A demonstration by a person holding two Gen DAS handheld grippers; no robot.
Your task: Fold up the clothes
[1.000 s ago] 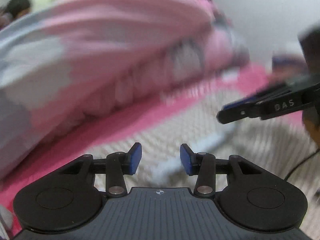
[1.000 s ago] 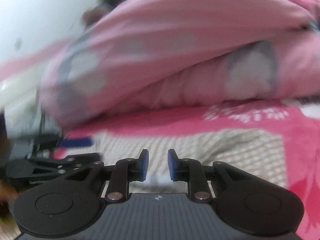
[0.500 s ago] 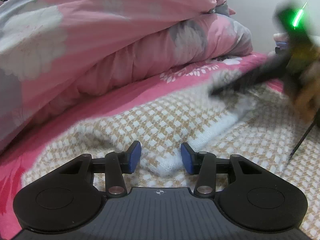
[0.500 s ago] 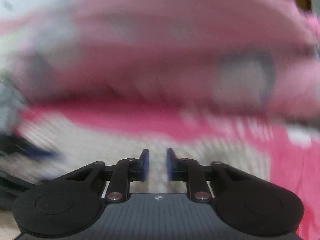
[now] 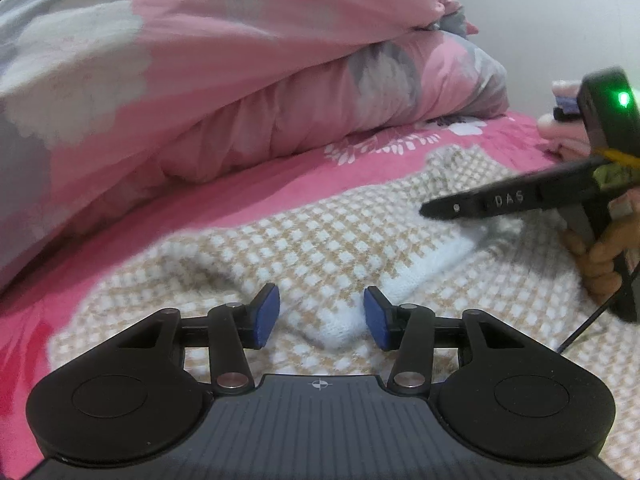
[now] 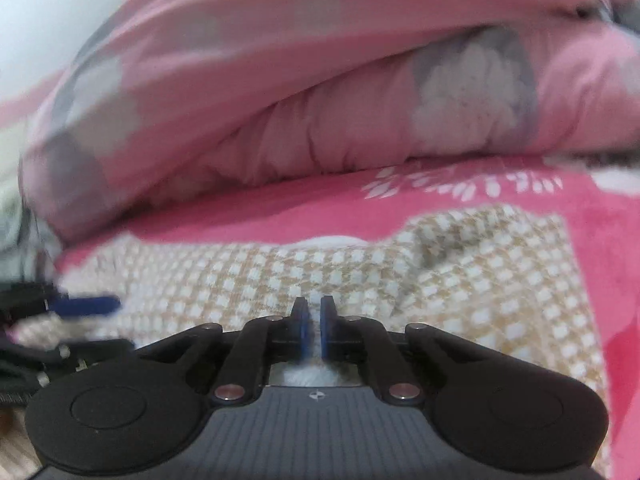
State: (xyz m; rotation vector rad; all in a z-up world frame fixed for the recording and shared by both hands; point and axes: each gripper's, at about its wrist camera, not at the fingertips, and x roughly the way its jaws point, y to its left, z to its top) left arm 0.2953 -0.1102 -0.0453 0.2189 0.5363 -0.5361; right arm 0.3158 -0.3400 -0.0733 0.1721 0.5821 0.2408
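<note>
A beige-and-white checked knit sweater (image 5: pixel 304 248) (image 6: pixel 460 280) lies spread on the pink bed sheet (image 5: pixel 260 192). My left gripper (image 5: pixel 322 316) hovers low over it, open, with a fold of the sweater's white ribbed trim (image 5: pixel 404 280) between the blue pads, untouched. My right gripper (image 6: pixel 315 320) is shut, a sliver of white trim pinched between its pads. From the left wrist view the right gripper (image 5: pixel 426 210) comes in from the right, held by a hand (image 5: pixel 604 252). One blue finger (image 6: pixel 88 304) of the left gripper shows at the right wrist view's left edge.
A thick pink flowered quilt (image 5: pixel 240 80) (image 6: pixel 320 80) is bunched along the far side of the sweater. A small stack of folded pink clothes (image 5: pixel 564 136) sits at the far right. A black cable (image 5: pixel 580 332) trails under the right gripper.
The right gripper's jaws have closed from a narrow gap onto the white trim, and it has sunk toward the sweater. The left gripper has stayed over the trim, still open.
</note>
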